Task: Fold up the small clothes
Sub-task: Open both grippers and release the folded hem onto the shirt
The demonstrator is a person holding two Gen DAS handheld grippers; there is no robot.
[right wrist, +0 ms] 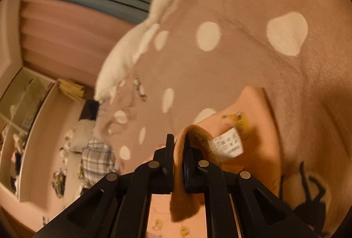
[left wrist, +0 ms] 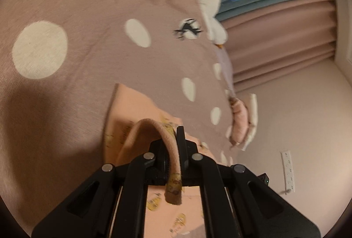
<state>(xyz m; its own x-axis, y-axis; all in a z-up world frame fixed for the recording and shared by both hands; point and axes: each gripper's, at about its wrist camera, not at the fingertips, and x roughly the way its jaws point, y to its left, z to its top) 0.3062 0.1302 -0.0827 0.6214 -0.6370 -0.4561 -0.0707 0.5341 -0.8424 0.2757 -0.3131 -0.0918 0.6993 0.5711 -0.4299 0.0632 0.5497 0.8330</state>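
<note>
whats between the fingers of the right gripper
The ribbed band of the peach garment sits pinched between the right gripper's fingers, with its white care label just beside them, seen in the right wrist view.

The garment [left wrist: 136,110] is soft peach knit cloth with a ribbed hem and a paper-like white label [right wrist: 228,145]. The blanket [left wrist: 66,18] beneath is matt, fuzzy mauve fabric with cream dots. Both grippers [left wrist: 173,150] [right wrist: 179,156] are matt black plastic with dull metal pins. The far curtain [left wrist: 281,44] is smooth pleated cloth.
</note>
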